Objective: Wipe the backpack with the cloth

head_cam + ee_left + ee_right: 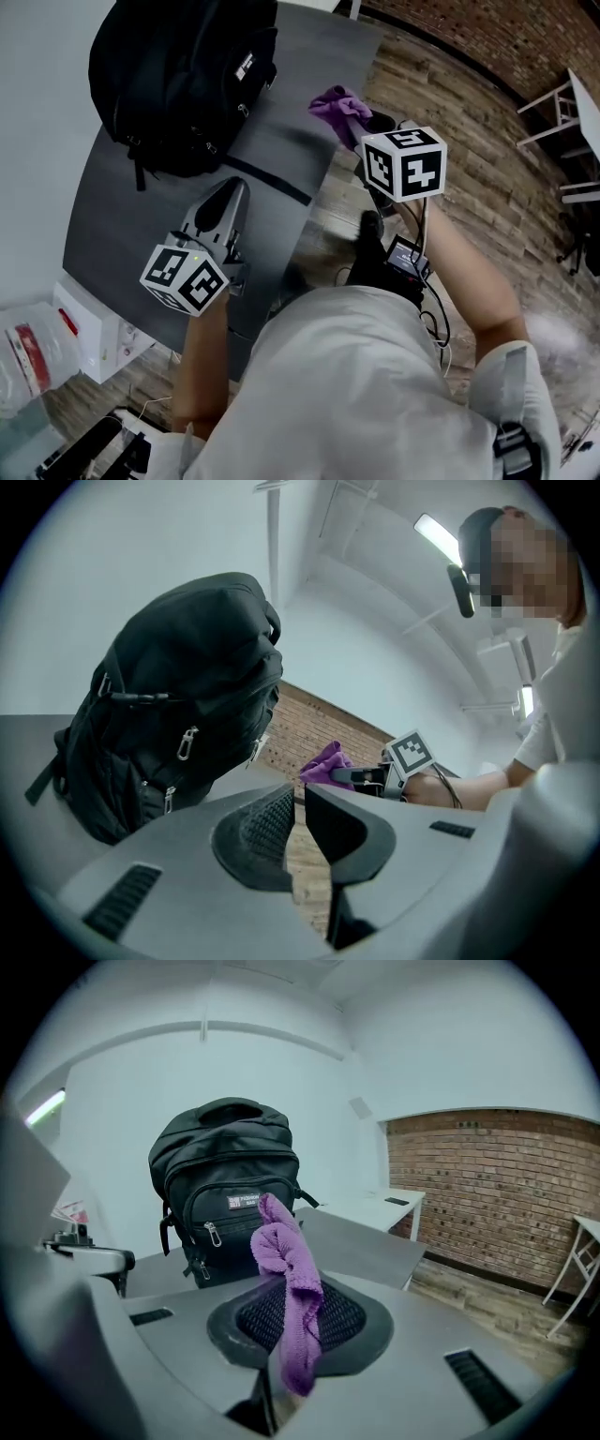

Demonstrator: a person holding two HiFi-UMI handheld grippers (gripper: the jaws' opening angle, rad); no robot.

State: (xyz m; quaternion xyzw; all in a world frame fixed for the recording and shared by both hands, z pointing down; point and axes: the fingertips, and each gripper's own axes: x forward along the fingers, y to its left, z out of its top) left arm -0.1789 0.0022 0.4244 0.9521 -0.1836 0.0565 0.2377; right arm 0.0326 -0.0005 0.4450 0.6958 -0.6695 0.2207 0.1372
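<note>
Backpack (183, 80) stands upright on the grey table (309, 75), its front pocket facing the right gripper (371, 122), which is clamped on the upward-trailing purple cloth (339, 108) nearby, beside the closed, empty left gripper (231, 187).

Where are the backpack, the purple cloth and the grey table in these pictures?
backpack (178, 84), head view: middle of its black body.
purple cloth (278, 1243), right gripper view: bunched upper fold.
grey table (286, 131), head view: bare top.
</note>
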